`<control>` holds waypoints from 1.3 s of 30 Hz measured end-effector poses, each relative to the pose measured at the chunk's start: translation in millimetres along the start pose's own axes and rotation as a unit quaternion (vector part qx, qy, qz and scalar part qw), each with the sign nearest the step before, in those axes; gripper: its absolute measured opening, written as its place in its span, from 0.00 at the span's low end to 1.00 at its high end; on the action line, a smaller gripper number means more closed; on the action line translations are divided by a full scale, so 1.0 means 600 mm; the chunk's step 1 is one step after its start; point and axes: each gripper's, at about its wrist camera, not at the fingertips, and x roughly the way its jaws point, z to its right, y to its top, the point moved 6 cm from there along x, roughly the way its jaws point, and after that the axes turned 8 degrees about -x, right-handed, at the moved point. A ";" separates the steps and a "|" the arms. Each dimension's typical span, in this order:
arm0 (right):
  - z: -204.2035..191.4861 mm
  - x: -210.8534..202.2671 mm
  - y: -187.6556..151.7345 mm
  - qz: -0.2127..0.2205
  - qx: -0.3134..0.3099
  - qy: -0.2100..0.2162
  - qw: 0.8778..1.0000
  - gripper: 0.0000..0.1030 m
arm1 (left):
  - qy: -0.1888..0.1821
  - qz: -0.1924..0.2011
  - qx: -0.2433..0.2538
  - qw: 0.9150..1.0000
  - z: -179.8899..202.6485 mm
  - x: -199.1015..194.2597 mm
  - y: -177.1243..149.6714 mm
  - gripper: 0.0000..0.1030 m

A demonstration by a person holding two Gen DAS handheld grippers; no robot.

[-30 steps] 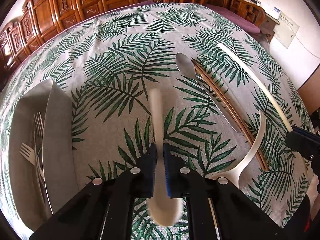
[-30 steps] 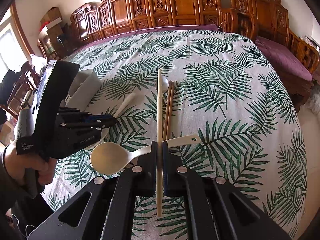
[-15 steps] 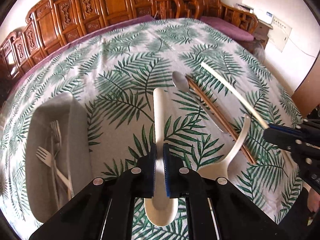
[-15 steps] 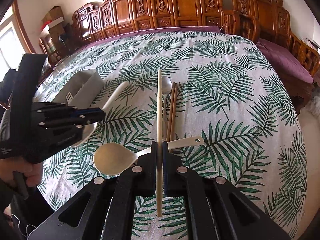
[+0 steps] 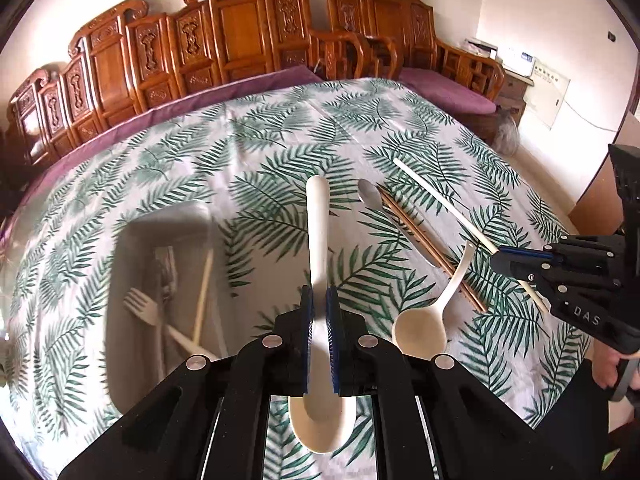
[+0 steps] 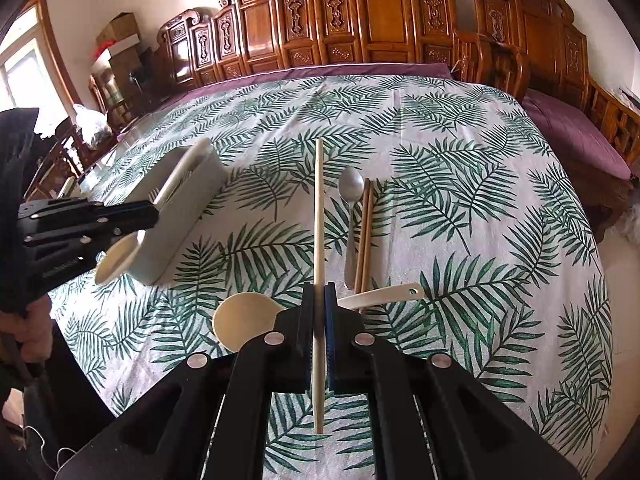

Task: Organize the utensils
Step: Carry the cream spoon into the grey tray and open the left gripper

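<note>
Left gripper [image 5: 319,312] is clamped on a cream spoon [image 5: 318,240]; right gripper [image 6: 319,308] pinches a pale chopstick [image 6: 319,216]. Beyond, another cream spoon [image 6: 244,320], metal spoon [image 6: 351,196], brown chopsticks [image 6: 366,232] on the tablecloth [image 6: 460,160], tray [image 6: 188,200] far left.

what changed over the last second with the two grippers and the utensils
The left hand-held gripper carried its cream spoon left, toward the grey utensil tray. Unchanged: both grips, with the right hand-held gripper clamping the cream chopstick; the metal spoon, brown chopsticks and second cream spoon lie untouched.
</note>
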 end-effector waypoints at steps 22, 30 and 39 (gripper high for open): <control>-0.091 -0.034 0.025 0.015 -0.049 0.024 0.998 0.06 | 0.024 0.044 -0.052 0.997 -0.162 -0.069 -0.016 0.06; -0.107 -0.036 0.046 0.022 -0.047 0.025 0.998 0.06 | 0.035 0.039 -0.078 0.996 -0.214 -0.039 -0.005 0.06; -0.152 0.001 0.071 0.013 -0.054 0.029 0.998 0.06 | 0.035 0.023 -0.086 0.995 -0.234 0.002 -0.001 0.06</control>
